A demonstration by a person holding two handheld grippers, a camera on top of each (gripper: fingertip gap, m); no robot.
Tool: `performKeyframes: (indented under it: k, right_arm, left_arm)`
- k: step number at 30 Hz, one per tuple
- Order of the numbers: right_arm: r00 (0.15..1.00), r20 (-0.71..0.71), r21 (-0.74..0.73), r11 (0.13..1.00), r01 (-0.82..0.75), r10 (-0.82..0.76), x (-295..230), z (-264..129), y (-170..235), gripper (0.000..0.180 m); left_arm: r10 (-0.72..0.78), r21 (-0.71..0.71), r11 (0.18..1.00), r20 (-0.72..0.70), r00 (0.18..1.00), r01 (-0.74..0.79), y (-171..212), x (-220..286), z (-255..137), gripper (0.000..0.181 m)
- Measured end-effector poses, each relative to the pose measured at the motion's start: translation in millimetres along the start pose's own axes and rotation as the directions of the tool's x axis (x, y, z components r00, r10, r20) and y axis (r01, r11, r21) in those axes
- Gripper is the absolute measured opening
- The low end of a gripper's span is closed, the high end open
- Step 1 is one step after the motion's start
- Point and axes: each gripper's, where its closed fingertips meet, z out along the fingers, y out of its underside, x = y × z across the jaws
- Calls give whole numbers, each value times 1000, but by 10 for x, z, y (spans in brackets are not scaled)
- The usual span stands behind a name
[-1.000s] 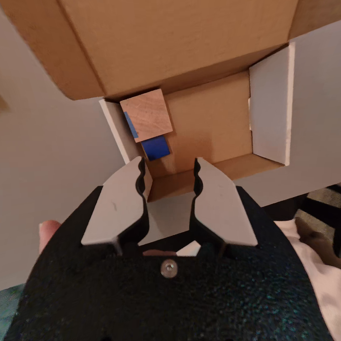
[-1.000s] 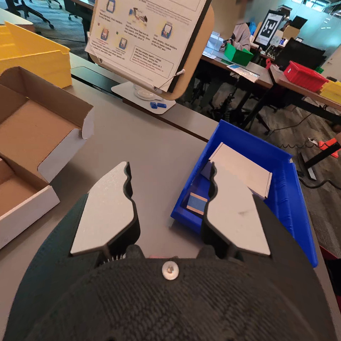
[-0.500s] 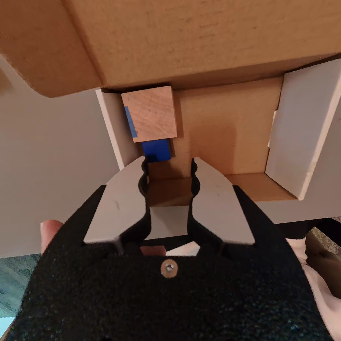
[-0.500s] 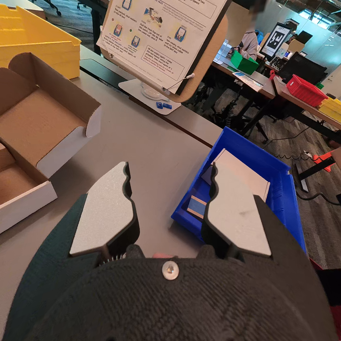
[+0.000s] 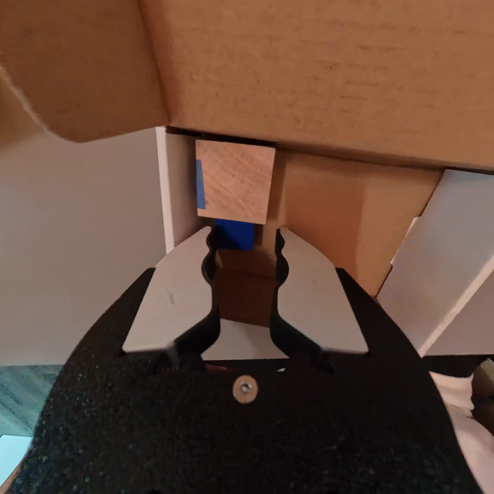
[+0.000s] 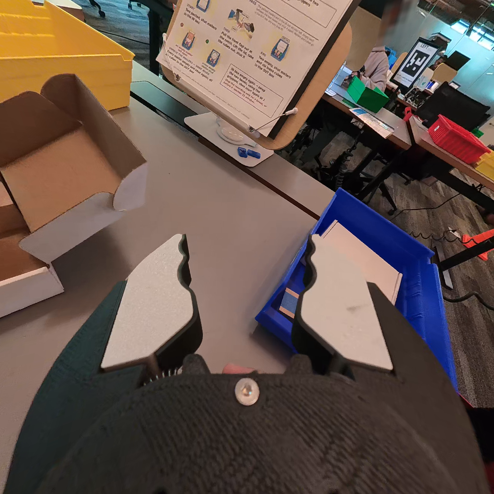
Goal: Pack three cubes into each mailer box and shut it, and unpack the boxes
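In the left wrist view an open mailer box (image 5: 320, 213) fills the frame, its brown lid (image 5: 294, 66) raised above. A wooden cube (image 5: 235, 184) with blue tape on its sides sits in the box's far left corner. My left gripper (image 5: 243, 238) is open and empty, its tips just short of the cube over the box's near wall. In the right wrist view my right gripper (image 6: 247, 248) is open and empty above the grey table (image 6: 227, 213). The same open mailer box (image 6: 61, 171) lies to its left. A shut white mailer (image 6: 366, 259) and a taped cube (image 6: 290, 302) lie in the blue bin (image 6: 417, 288).
A yellow bin (image 6: 53, 53) stands at the back left. An instruction sheet on a stand (image 6: 246, 53) stands at the table's far edge. The blue bin sits at the table's right edge. Other tables, bins and a seated person (image 6: 377, 66) are farther off. The wooden cube (image 5: 235, 184) lies around 4 cm away from my left fingertips.
My left gripper has moved forward and down into the box toward the cube, its jaws slightly narrower. My right gripper has drifted slightly; it stays open.
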Motion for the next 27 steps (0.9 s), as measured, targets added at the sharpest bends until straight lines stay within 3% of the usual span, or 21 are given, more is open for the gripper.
performKeyframes:
  k: [3, 5, 8, 13, 16, 19, 21, 23, 25, 27]
  right_arm:
    - [1000, 6, 3, 1000, -1, 1, -5, 6, 1, 83]
    - [1000, 12, 4, 1000, -1, 1, -12, 8, -1, 83]
    - [999, 33, 17, 1000, -14, 13, -44, 0, -27, 83]
    - [969, 230, 98, 988, -116, 90, -311, -68, -198, 84]
    - [875, 463, 164, 957, -240, 140, -633, -231, -428, 87]
    - [722, 669, 173, 908, -381, 176, -929, -423, -649, 91]
    - [605, 770, 128, 880, -458, 203, -1104, -499, -747, 95]
    - [472, 846, 50, 846, -531, 246, -1269, -546, -844, 95]
    - [266, 925, -60, 795, -604, 272, -1473, -661, -965, 92]
    - [26, 958, -206, 751, -628, 285, -1683, -789, -1061, 81]
  left_arm:
    - [25, -45, 999, -59, 998, -27, 31, 29, 10, 43]
    - [42, -69, 996, -81, 996, -47, 47, 19, 2, 28]
    - [37, -33, 998, -201, 979, -45, 17, 148, -108, 27]
    - [179, 186, 974, -309, 934, -126, -126, 243, -462, 27]
    - [370, 420, 891, -456, 809, -171, -212, 431, -841, 27]
    - [555, 670, 733, -491, 672, -115, -246, 529, -1343, 27]
    - [705, 846, 528, -392, 591, -70, -233, 543, -1729, 27]
    - [818, 961, 271, -203, 538, -50, -142, 533, -2050, 27]
    - [852, 997, 38, 6, 523, -72, -29, 529, -2252, 26]
    - [847, 989, -118, 148, 510, -91, 69, 552, -2381, 26]
